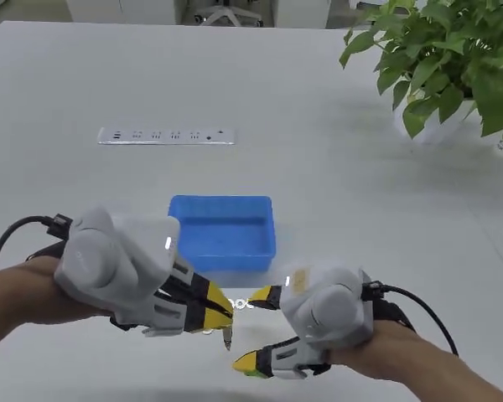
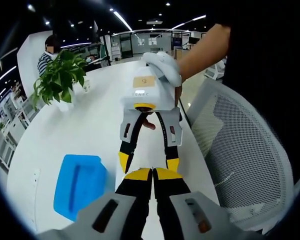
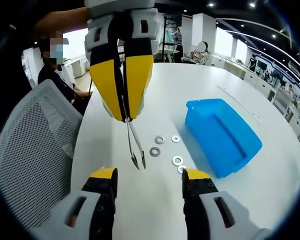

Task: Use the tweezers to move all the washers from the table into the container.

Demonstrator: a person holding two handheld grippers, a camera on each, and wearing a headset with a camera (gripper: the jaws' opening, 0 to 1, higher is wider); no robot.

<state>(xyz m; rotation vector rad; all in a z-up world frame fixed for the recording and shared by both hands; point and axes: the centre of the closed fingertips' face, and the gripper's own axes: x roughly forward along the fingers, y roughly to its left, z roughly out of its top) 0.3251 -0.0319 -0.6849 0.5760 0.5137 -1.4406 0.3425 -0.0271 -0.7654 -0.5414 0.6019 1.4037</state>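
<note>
The white surface point(image 1: 335, 167) carries the blue container point(image 1: 222, 230) at 12 o'clock from both claws. The left claw point(image 1: 222, 308) is clenched on the tweezers point(image 3: 135, 147); the right claw point(image 3: 150, 173) is released. The washers point(image 3: 154, 151) lie at 3 o'clock of the tweezer tips, one partly hidden behind a jaw.

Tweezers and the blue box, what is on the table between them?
A few washers lie between the tweezers and the box. You can see it in the right gripper view.
</note>
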